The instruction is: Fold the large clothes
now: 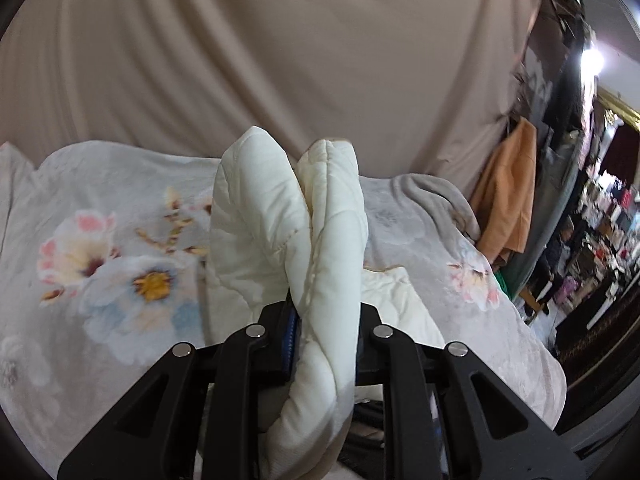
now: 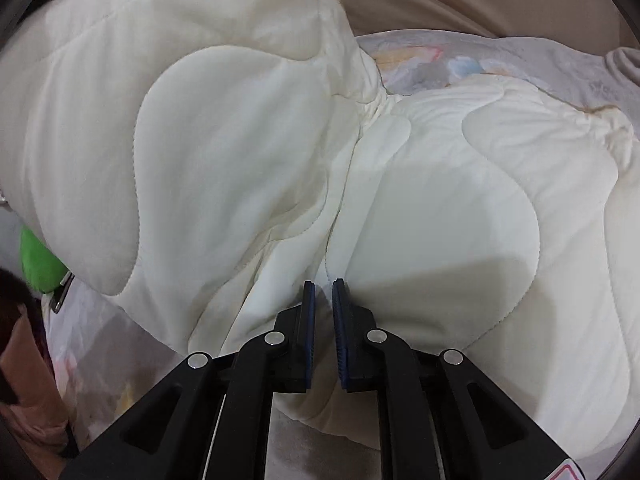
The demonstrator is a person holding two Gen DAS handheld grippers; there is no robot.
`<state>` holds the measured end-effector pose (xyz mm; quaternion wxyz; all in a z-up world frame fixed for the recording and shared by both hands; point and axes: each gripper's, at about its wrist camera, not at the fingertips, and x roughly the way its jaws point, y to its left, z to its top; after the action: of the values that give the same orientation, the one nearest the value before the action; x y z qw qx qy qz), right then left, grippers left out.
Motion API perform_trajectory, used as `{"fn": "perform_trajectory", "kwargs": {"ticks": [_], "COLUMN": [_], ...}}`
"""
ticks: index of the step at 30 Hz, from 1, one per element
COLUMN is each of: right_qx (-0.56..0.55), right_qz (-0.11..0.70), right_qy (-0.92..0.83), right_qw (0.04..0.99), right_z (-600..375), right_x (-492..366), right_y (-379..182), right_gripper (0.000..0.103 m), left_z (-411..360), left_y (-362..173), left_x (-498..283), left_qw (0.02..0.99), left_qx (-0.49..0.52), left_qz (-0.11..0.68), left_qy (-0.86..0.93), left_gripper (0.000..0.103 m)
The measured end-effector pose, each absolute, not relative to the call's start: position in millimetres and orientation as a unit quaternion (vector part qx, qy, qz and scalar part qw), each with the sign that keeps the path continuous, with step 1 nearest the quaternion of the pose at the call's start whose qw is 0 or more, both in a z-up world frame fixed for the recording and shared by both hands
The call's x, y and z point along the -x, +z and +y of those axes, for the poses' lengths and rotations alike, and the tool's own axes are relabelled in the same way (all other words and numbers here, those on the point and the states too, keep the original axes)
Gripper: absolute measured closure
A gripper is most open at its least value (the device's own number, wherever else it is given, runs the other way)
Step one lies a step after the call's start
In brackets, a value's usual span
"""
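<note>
A thick white quilted garment (image 1: 288, 220) is bunched between the jaws of my left gripper (image 1: 326, 320), which is shut on it and holds a doubled fold up above the bed. In the right wrist view the same white quilted garment (image 2: 400, 200) fills the frame, with one part raised at the left and the rest lying flat. My right gripper (image 2: 323, 292) hovers just over the garment near a seam, its jaws almost together with a narrow empty gap between the blue pads (image 2: 338, 320).
A floral bedspread (image 1: 100, 260) covers the bed under the garment. A beige curtain (image 1: 280, 60) hangs behind. A grey blanket (image 1: 436, 196) and an orange cloth (image 1: 508, 196) lie at the bed's right end, with a cluttered room (image 1: 600, 220) beyond. A green object (image 2: 38, 260) sits at the left.
</note>
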<state>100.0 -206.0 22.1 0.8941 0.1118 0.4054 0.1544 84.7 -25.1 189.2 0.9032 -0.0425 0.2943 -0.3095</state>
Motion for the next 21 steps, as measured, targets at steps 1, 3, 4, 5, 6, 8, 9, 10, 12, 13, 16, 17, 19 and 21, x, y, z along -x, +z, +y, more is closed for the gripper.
{"fn": "perform_trajectory", "kwargs": {"ticks": [1, 3, 4, 5, 6, 8, 9, 10, 12, 13, 16, 17, 19, 21], "right_qx": [-0.119, -0.137, -0.154, -0.169, -0.182, -0.188, -0.191, -0.195, -0.210, -0.220, -0.244, -0.249, -0.262, -0.281], "right_qz": [0.404, 0.399, 0.397, 0.396, 0.395, 0.393, 0.392, 0.391, 0.391, 0.392, 0.392, 0.391, 0.387, 0.380], "right_qy": [0.157, 0.159, 0.159, 0.159, 0.160, 0.157, 0.157, 0.158, 0.158, 0.154, 0.121, 0.109, 0.085, 0.069], "right_qw": [0.893, 0.893, 0.891, 0.888, 0.886, 0.886, 0.886, 0.886, 0.882, 0.880, 0.879, 0.879, 0.880, 0.879], "right_z": [-207, -210, -213, -216, -218, -219, -221, -224, -233, -240, -264, -271, -288, -304], "right_x": [-100, -97, -94, -91, -85, -72, -62, -54, -36, -26, 2, 10, 26, 40], "right_y": [21, 18, 17, 16, 17, 18, 19, 19, 16, 14, 7, 5, 3, 1], "right_gripper": [0.093, 0.096, 0.098, 0.099, 0.099, 0.099, 0.099, 0.099, 0.099, 0.099, 0.092, 0.089, 0.089, 0.089], "left_z": [-41, -68, -83, -98, -111, -142, -154, -169, -191, -202, -225, -230, -240, -248], "left_y": [188, 184, 180, 175, 170, 154, 147, 138, 121, 112, 91, 86, 72, 60], "left_x": [-84, -86, -89, -92, -94, -101, -102, -104, -106, -107, -106, -105, -104, -103], "left_qw": [0.901, 0.895, 0.891, 0.886, 0.882, 0.875, 0.872, 0.868, 0.862, 0.861, 0.858, 0.858, 0.856, 0.856], "left_qx": [0.032, 0.018, 0.010, 0.002, -0.005, -0.026, -0.035, -0.048, -0.067, -0.076, -0.100, -0.106, -0.120, -0.133], "left_qz": [0.295, 0.302, 0.308, 0.316, 0.322, 0.339, 0.346, 0.355, 0.367, 0.372, 0.379, 0.380, 0.385, 0.384], "left_qy": [-0.316, -0.328, -0.334, -0.339, -0.342, -0.345, -0.345, -0.345, -0.342, -0.340, -0.331, -0.330, -0.325, -0.319], "left_gripper": [0.086, 0.086, 0.086, 0.086, 0.086, 0.086, 0.086, 0.086, 0.086, 0.086, 0.085, 0.085, 0.084, 0.084]}}
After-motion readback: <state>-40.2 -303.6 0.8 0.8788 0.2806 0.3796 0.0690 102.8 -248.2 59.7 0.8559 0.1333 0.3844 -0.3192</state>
